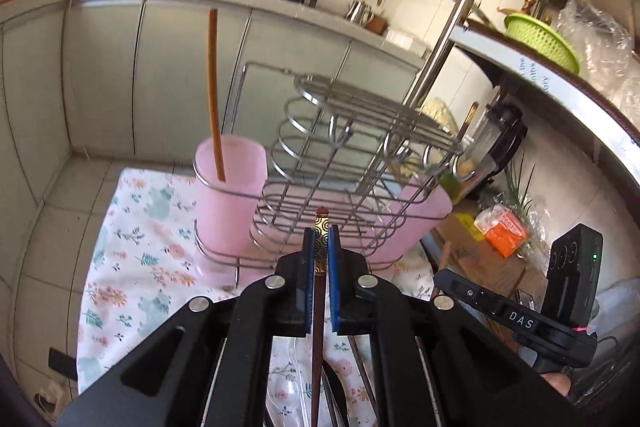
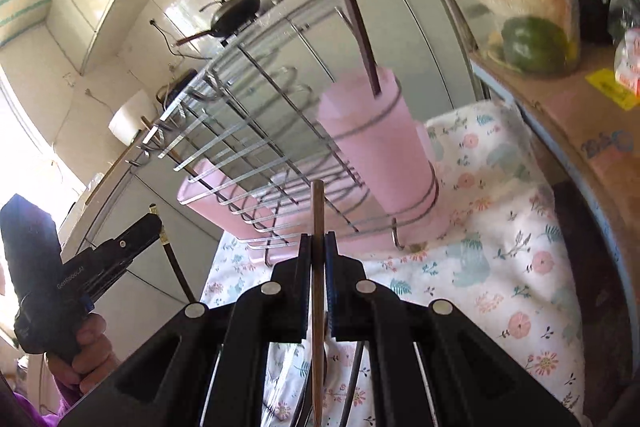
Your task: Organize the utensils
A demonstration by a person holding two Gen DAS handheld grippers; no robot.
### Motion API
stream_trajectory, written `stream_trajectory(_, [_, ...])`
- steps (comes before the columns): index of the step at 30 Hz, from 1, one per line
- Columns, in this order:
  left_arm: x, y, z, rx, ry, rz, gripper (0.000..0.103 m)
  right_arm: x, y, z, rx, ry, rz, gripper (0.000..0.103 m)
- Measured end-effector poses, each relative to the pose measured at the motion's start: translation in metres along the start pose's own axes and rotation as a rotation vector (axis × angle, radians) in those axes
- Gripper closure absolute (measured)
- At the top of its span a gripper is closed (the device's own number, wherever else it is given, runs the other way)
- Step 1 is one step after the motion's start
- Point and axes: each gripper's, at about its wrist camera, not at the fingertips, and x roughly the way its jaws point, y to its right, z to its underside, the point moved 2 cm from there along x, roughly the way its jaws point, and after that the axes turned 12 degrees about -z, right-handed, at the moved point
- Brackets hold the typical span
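Standing on the floral cloth (image 1: 132, 227), the wire rack (image 1: 352, 155) serves as the landmark; a pink cup (image 1: 230, 195) sits in its ring holder at one end and a second pink cup (image 2: 380, 147) at the other. A plain wooden chopstick (image 1: 214, 95) leans in the first cup, and the right wrist view shows a dark chopstick (image 2: 354, 15) with a pale tip leaning in the second.

Both grippers are held in front of the rack, tilted downward toward it. The left gripper (image 1: 320, 247) is clenched on a dark red chopstick (image 1: 318, 327) with a gold patterned band; the stick runs lengthwise between the blue pads, its banded end poking just past the fingertips toward the rack's base. The right gripper (image 2: 319, 251) is clamped on a light brown chopstick (image 2: 318, 227), which likewise lies along the jaws and juts beyond them, its end overlapping the rack's lower wires.

Only the right wrist view shows the person's hand (image 2: 88, 351) wrapped around the left gripper's handle, left of the rack, with the banded stick crossing its jaws. Only the left wrist view shows the right gripper's body, right of the rack, and a green basket (image 1: 540, 39) on the shelf above.
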Motion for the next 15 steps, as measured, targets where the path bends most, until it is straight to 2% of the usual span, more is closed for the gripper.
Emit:
stream_trajectory(8, [-0.017,0.003,-0.002,0.005,0.06,0.027,0.098,0.01,-0.04,0.005,-0.164,0.08,0.056,0.097])
stream_trajectory(15, [-0.024,0.0,-0.004,0.004,0.089,0.037,0.098,0.013,-0.047,0.011,-0.195,0.079,0.058,0.097])
